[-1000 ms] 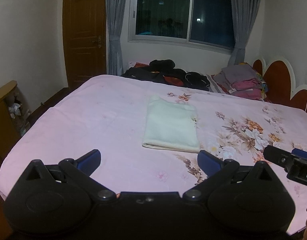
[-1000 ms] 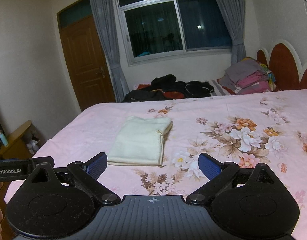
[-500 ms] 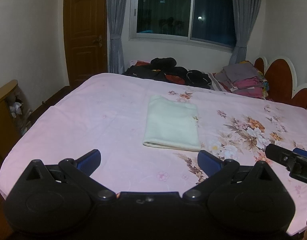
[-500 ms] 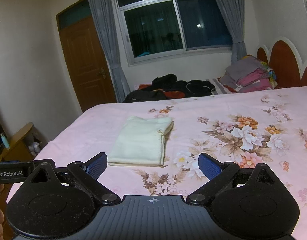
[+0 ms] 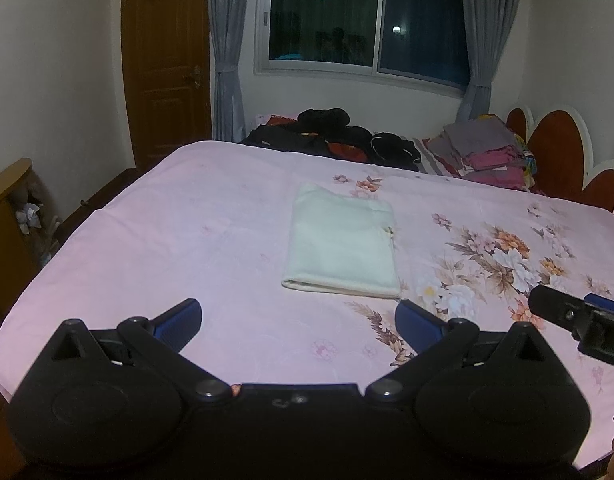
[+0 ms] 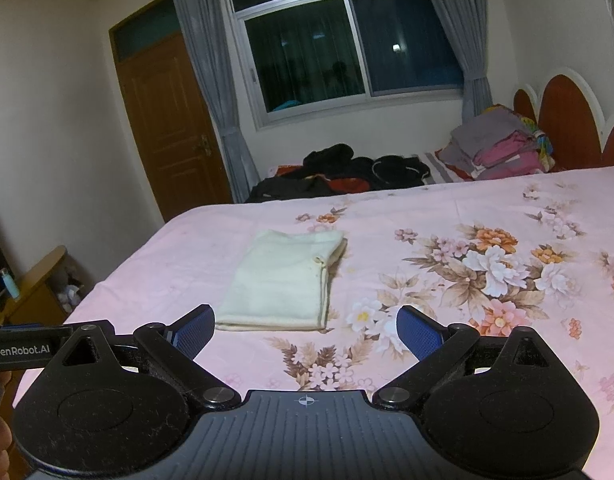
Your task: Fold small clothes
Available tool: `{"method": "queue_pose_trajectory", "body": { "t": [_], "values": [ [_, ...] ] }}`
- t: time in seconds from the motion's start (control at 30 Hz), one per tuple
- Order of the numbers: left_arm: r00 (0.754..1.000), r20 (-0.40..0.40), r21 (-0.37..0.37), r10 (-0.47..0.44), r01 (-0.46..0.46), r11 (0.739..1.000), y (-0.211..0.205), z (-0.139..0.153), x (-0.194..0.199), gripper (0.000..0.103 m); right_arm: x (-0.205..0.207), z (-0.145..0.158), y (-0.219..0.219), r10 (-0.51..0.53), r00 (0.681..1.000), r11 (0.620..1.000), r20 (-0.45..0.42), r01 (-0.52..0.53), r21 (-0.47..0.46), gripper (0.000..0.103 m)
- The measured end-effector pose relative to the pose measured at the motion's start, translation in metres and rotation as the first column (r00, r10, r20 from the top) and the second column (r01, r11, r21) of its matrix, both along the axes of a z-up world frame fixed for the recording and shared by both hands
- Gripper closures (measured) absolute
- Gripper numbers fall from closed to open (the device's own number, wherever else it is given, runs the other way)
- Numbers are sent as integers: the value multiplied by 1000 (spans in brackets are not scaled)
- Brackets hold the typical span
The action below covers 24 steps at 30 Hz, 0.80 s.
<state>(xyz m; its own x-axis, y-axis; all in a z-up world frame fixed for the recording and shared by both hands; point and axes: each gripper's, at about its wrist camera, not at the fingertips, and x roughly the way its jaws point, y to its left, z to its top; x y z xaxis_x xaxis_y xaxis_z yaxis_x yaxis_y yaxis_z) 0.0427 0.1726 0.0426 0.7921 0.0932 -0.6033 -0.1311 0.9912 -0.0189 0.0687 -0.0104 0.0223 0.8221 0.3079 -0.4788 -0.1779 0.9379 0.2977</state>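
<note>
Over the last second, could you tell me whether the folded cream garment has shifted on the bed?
No. The folded cream garment lies at the same spot on the bedsheet, its far right corner beside the same small flower print. Only the cameras drifted slightly.

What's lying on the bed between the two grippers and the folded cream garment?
Nothing visible: only bare pink bedsheet separates the open left gripper and open right gripper from the folded cream garment.

A brown wooden door [image 6: 169,128] stands at the upper left, grey curtains [image 6: 205,76] framing a dark window [image 6: 347,40] at top centre. Dark bags [image 5: 335,138] sit mid-frame; a red scalloped headboard [image 6: 563,120] fills the right edge.
</note>
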Motion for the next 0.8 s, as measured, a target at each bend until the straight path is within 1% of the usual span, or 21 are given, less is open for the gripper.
{"method": "queue_pose_trajectory", "body": {
  "t": [0.6,0.73,0.8],
  "values": [
    [1000,-19,-3,1,-1,1000,4,-3,11,0,16,-8,3,2,1000,1000,-22,-2,8,6],
    [999,-33,-11,-17,17,1000,6,-7,17,0,20,-12,4,4,999,1000,-34,-3,10,6],
    [999,-34,3,-19,19,1000,6,-10,21,2,23,-15,4,4,999,1000,-42,-4,8,6]
  ]
}}
